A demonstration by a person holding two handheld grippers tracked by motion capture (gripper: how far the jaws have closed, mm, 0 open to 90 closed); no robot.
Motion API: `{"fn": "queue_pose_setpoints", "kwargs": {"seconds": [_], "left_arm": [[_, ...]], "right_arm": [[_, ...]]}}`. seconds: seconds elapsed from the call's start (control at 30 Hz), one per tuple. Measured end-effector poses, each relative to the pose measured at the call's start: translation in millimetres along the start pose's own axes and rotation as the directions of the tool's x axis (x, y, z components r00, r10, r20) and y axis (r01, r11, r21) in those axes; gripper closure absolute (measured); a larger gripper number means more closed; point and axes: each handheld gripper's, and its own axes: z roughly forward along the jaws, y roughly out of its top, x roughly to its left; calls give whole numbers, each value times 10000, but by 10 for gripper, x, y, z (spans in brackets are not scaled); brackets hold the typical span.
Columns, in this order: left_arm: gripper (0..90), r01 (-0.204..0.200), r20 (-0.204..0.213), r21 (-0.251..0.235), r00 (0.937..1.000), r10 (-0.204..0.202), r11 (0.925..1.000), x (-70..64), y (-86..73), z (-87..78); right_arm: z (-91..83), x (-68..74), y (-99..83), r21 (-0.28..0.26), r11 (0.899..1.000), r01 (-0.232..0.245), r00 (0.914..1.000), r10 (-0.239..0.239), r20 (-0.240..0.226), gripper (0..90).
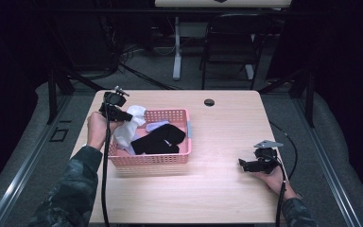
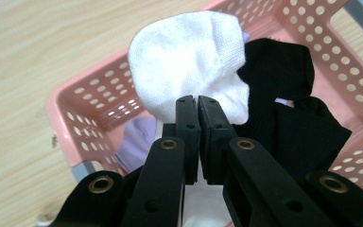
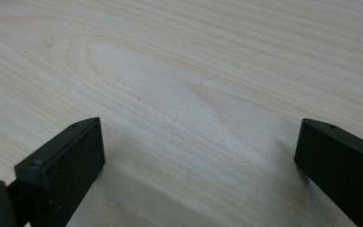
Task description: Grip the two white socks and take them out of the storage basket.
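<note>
A pink perforated basket (image 1: 163,159) stands left of the table's middle with black socks (image 1: 159,139), a pale lilac one (image 1: 155,126) and white ones inside. My left gripper (image 1: 123,113) is shut on a white sock (image 1: 131,122) and holds it up over the basket's left end. In the left gripper view the white sock (image 2: 189,66) bulges above the closed gripper (image 2: 198,100), with a black sock (image 2: 288,113) and the basket (image 2: 94,94) beneath. My right gripper (image 1: 242,164) rests low at the table's right, open. Its jaws in the right gripper view stand wide apart over bare wood.
The light wooden table (image 1: 227,127) has a dark cable hole (image 1: 209,102) near its far edge. A black chair (image 1: 231,42) and a table leg (image 1: 177,47) stand beyond it. Cables trail from both grippers toward the near edge.
</note>
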Motion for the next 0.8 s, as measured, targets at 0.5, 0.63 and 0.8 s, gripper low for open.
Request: {"fn": "queue_pose_setpoints", "kwargs": {"seconds": [0.5, 0.63, 0.8], "left_arm": [[879, -13, -132, -732, 9999, 3, 9973, 32, 96, -368], [879, 12, -189, -907, 9998, -29, 9959, 48, 120, -466], [879, 71, -313, -1160, 9995, -108, 9932, 96, 122, -608]], "right_arm": [[0, 0, -1, -9, 10000, -1, 10000, 1, 4, 16], [0, 0, -1, -5, 10000, -3, 10000, 3, 6, 16], [0, 0, -1, -7, 10000, -5, 10000, 5, 5, 16]]}}
